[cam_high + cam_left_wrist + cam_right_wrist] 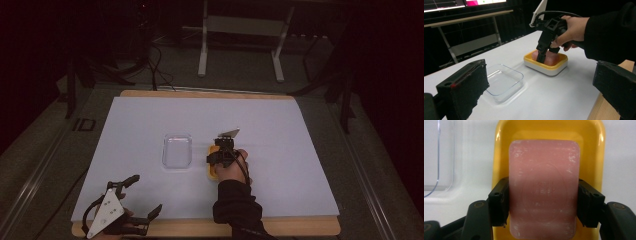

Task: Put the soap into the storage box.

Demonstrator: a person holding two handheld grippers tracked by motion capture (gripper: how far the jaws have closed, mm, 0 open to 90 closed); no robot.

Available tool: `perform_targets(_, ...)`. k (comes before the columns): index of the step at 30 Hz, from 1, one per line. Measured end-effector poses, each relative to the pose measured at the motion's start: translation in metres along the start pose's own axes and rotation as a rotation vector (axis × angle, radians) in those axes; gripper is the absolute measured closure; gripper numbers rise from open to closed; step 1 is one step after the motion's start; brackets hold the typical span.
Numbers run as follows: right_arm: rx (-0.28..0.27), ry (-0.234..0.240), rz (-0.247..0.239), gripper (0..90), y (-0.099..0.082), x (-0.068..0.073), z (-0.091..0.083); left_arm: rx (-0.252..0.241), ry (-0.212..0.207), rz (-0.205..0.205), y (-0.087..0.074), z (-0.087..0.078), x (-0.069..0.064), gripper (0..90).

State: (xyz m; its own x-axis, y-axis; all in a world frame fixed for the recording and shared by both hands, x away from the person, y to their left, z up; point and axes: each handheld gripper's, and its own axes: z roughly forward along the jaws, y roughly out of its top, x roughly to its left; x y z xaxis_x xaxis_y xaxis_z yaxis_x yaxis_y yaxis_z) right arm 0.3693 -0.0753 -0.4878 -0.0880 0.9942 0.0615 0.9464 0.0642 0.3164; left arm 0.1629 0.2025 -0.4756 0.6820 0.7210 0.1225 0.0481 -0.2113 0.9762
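A pink soap bar [544, 187] sits inside the rim of a yellow soap dish [499, 157] with a white base. My right gripper [543, 205] points down into the dish and is shut on the bar, one black pad on each long side. Whether the bar rests on the dish bottom I cannot tell. In the high view the right gripper [220, 150] covers most of the dish [212, 172], right of the table's middle. From the left gripper view, the soap [551, 58] shows between the right gripper's [541, 58] tips. My left gripper [147, 192] lies open at the near left corner, holding nothing.
A clear, empty plastic tray [177, 150] lies just left of the dish [546, 68]; the same tray [502, 81] shows close ahead of the left gripper [539, 90]. A white sheet [280, 130] covers the wooden table [200, 227]. A metal stand [240, 30] stands beyond the far edge.
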Motion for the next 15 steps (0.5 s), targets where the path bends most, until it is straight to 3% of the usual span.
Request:
perform_targets(7, -0.012, 0.014, -0.014, 33.1, 0.002, 0.0, -0.004, 0.006, -0.001, 0.003, 0.0, 0.0, 0.0, 0.3)
perform_targets(15, -0.046, 0.01, -0.101, 34.1, 0.013, -0.003, -0.028, 0.01, -0.005, 0.002, -0.001, 0.001, 0.0, 0.3)
